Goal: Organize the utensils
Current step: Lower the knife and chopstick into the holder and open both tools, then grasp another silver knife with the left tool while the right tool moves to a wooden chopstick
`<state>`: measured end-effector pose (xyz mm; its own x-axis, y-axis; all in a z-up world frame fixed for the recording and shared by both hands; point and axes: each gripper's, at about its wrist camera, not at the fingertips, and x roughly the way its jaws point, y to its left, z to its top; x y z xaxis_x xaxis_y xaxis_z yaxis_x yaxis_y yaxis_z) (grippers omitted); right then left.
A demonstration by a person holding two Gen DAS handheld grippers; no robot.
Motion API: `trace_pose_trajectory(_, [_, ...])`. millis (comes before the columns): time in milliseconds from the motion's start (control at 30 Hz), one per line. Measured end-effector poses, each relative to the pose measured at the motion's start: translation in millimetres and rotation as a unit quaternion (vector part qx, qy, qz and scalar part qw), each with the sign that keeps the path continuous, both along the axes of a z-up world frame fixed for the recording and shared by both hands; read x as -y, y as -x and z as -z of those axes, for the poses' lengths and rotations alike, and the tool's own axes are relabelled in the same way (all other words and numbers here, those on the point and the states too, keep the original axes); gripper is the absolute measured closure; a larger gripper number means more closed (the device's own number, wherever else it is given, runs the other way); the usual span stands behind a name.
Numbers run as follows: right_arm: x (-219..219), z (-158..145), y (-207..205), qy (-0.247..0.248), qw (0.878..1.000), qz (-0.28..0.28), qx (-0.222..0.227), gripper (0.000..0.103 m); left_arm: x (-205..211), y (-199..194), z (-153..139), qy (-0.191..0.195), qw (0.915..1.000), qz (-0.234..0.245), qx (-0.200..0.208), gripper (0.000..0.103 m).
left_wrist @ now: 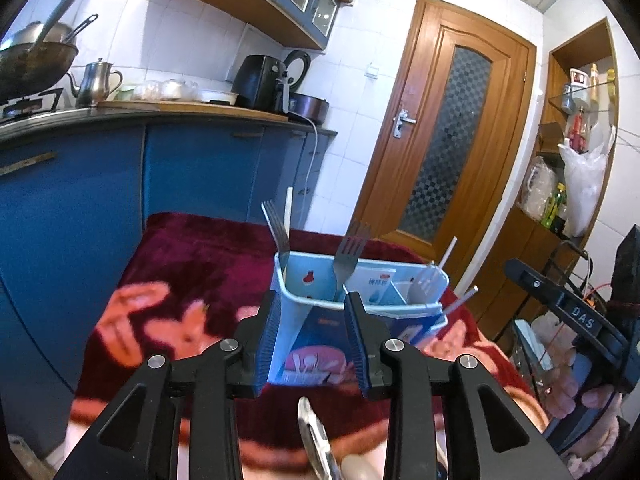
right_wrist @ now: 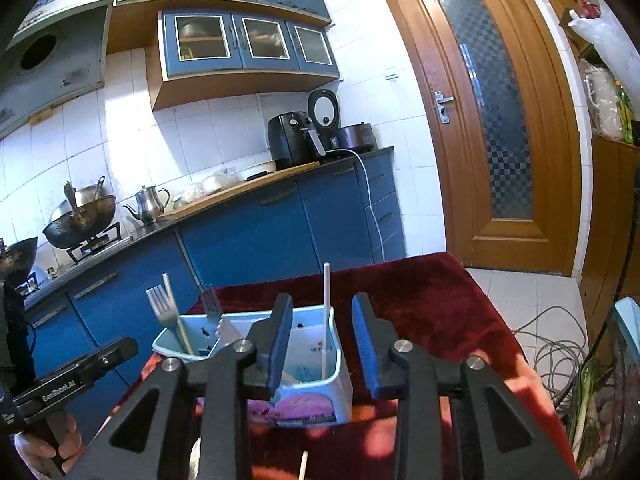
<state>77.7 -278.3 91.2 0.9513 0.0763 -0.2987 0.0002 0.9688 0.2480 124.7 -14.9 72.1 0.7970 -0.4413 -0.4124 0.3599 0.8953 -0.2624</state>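
A light blue utensil holder (left_wrist: 400, 304) with compartments stands on the red patterned cloth (left_wrist: 192, 272). It holds two metal forks (left_wrist: 348, 260), white chopsticks (left_wrist: 448, 254) and a pale plastic fork. My left gripper (left_wrist: 312, 344) is open, its blue pads either side of the holder's near corner, empty. A metal utensil (left_wrist: 316, 444) lies just below it. In the right wrist view the holder (right_wrist: 320, 364) sits under my open right gripper (right_wrist: 324, 344); a white chopstick (right_wrist: 326, 320) stands in it. A chopstick tip (right_wrist: 303, 466) lies on the cloth below.
Blue kitchen cabinets (right_wrist: 248, 240) and a counter with wok, kettle and air fryer (right_wrist: 290, 140) stand behind the table. A wooden door (right_wrist: 492, 120) is to the right. Cables (right_wrist: 560, 352) lie on the floor right of the table.
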Motion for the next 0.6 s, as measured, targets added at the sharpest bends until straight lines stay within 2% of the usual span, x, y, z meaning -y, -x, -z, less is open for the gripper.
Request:
trace_pose_trajectory(233, [-5.4, 6.9, 30.6, 0.004, 1.0, -0.006, -0.018, 0.069, -2.3, 21.4, 5.5, -0.013, 0.9996, 0.007, -0.023, 0.069])
trace_pose_trajectory(600, [-14.4, 38.7, 60.4, 0.0, 0.997, -0.022, -0.08, 0.068, 0.8, 40.3, 31.1, -0.033, 0.9965, 0.015, -0.076, 0.069])
